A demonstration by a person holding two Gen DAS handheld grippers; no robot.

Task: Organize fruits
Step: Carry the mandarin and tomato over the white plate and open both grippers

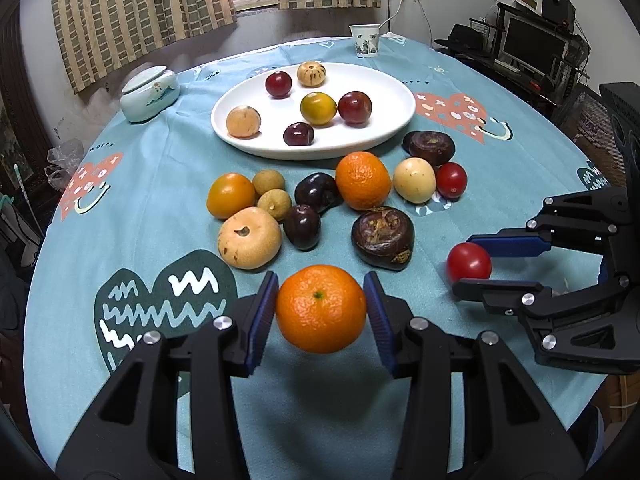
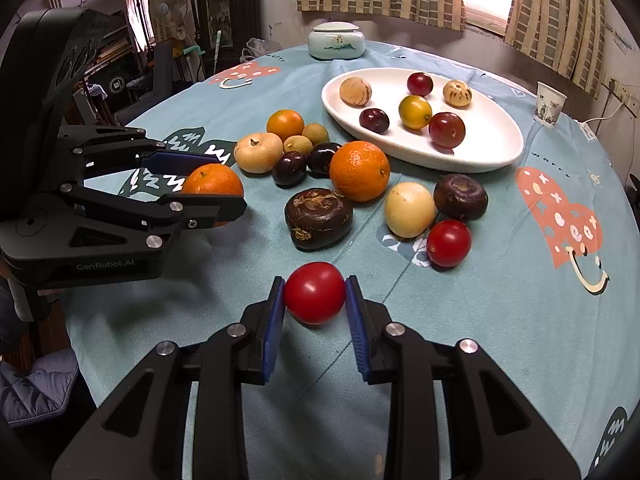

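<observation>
Gripping a mandarin (image 1: 321,309) between blue pads, left gripper (image 1: 322,304) clamped on its sides, fruit lifted just clear of the teal tablecloth (image 1: 160,184), shadow beneath. Pinching a red tomato (image 2: 315,293), right gripper (image 2: 315,300) closed snug on it, low over the cloth. Elsewhere: loose fruit pile (image 1: 320,208) between the grippers and the white plate (image 1: 384,80), six small fruits on that plate. Underside of the mandarin hidden by its own bulk; in the right wrist view, half of it masked by the left gripper's near finger. Far side of the tomato unseen. Table edges cut off by the fisheye rim; hands out of view behind both cameras.
</observation>
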